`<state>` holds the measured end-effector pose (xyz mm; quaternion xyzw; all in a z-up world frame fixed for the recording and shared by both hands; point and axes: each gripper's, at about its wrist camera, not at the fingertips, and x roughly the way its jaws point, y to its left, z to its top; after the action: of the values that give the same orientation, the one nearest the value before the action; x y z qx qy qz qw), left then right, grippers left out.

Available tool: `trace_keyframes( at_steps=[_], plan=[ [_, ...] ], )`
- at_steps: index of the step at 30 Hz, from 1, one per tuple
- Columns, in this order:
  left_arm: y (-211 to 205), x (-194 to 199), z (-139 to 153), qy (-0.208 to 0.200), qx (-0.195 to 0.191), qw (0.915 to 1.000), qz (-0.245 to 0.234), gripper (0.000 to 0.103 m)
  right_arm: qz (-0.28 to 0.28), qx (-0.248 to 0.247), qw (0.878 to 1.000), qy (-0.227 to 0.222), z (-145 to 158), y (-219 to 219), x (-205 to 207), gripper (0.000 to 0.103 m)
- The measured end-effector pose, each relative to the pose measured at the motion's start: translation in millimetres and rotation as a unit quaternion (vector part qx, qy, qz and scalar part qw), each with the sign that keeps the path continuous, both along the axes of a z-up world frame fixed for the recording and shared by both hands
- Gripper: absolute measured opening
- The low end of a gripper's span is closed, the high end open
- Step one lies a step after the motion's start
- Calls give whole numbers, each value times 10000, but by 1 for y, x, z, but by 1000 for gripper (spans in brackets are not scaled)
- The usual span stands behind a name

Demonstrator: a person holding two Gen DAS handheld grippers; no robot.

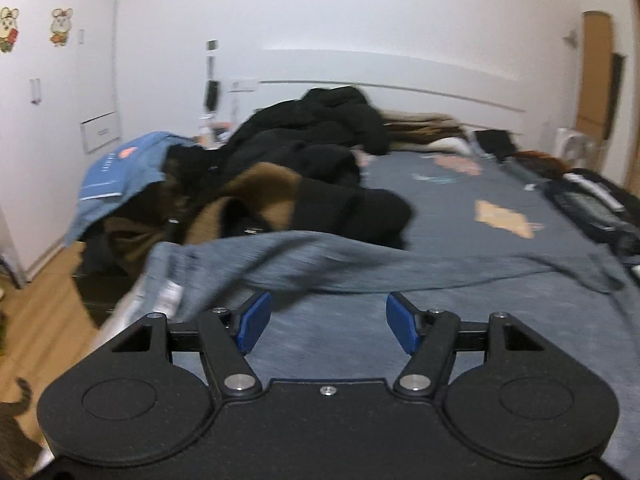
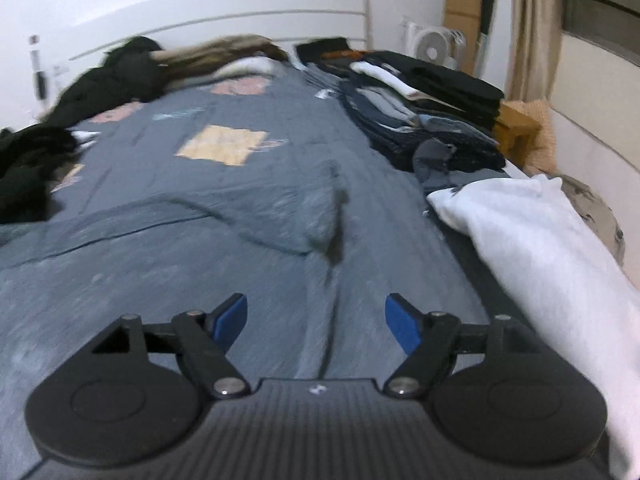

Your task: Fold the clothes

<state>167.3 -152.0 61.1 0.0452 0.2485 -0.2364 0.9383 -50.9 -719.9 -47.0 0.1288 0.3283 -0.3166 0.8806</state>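
Observation:
A grey-blue garment (image 1: pixel 360 264) lies spread across the near part of the bed, its left end with a white label (image 1: pixel 171 294) rumpled at the bed's edge. My left gripper (image 1: pixel 328 322) hovers just above this garment, open, with nothing between its blue pads (image 1: pixel 254 320). In the right wrist view the same grey-blue garment (image 2: pixel 240 232) shows a raised fold near the middle. My right gripper (image 2: pixel 316 320) stands open over it, empty between its blue pads (image 2: pixel 402 326).
A heap of unfolded black, brown and blue clothes (image 1: pixel 280 168) fills the bed's left side. Stacks of folded clothes (image 2: pixel 424 96) line the right side, with a white garment (image 2: pixel 540 232) nearer. The patterned grey bedspread (image 2: pixel 224 128) lies between. White headboard (image 1: pixel 400 76) and wardrobe (image 1: pixel 48 100) beyond.

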Motion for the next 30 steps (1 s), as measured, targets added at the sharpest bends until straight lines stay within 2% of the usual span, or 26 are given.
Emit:
trace_keyframes(
  at_steps=[5,10,12,16,21,30],
  plan=[
    [-34,-55,-17,-28,-216,9992,-346,63,273,73,9986,-458,3,62,-37,75],
    [-75,-97,-46,80,-377,9976,-582,63,674,199,9933,-920,2,123,-51,75],
    [-89,-110,-62,129,-334,9977,-572,63,863,85,9921,-904,-3,147,-51,76],
    [-104,-132,-95,360,-223,9974,-591,63,1182,161,9891,-864,-18,183,-52,76],
    [-97,-149,-123,381,-67,9986,-368,66,1246,174,9895,-715,-35,211,-57,76],
    [-80,-164,-143,189,104,9997,-115,71,1299,56,9897,-602,-57,245,-66,76]
  ],
)
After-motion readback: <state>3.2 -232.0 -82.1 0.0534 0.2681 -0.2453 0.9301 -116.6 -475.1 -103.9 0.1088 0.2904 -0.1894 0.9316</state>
